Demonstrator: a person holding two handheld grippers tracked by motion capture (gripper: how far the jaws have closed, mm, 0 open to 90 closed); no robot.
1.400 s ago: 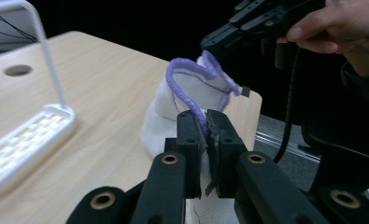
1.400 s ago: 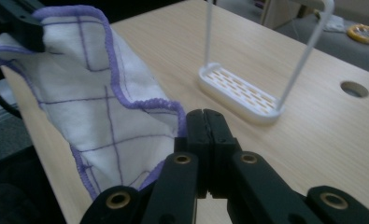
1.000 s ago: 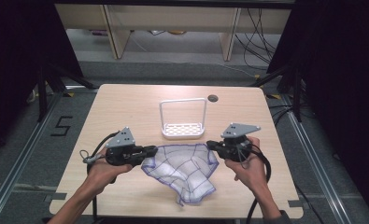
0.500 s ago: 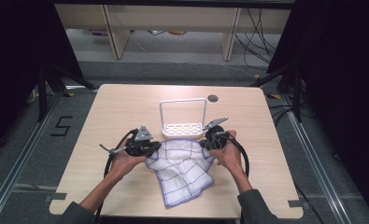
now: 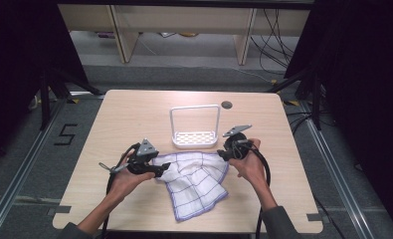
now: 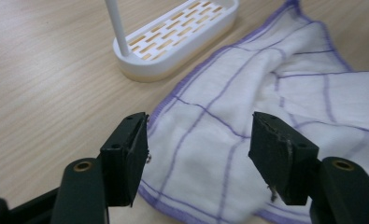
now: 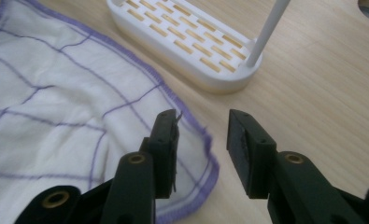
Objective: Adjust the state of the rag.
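Note:
A white cloth with purple grid lines (image 5: 196, 181) lies rumpled on the table, its far edge just in front of a white rack with a slotted base and hoop handle (image 5: 195, 134). My left gripper (image 5: 163, 169) rests low at the cloth's left corner. Its jaws have just been opening and stand apart (image 6: 198, 154), with the cloth (image 6: 266, 93) lying loose beneath the gap. My right gripper (image 5: 223, 155) sits at the cloth's right corner. Its jaws have also just been opening (image 7: 202, 144), and the cloth's hem (image 7: 191, 140) lies under them unpinched. The rack's base (image 7: 187, 42) is just beyond.
The wooden table (image 5: 134, 114) has a dark round grommet (image 5: 227, 105) behind the rack. Bare wood stretches to the left and right of the cloth. Black cables trail from both grippers toward the near edge. Dark frame posts stand at both sides of the table.
Both grippers came down and inward toward the rack with the cloth, then opened and let go of its corners. The cloth now lies slack on the table.

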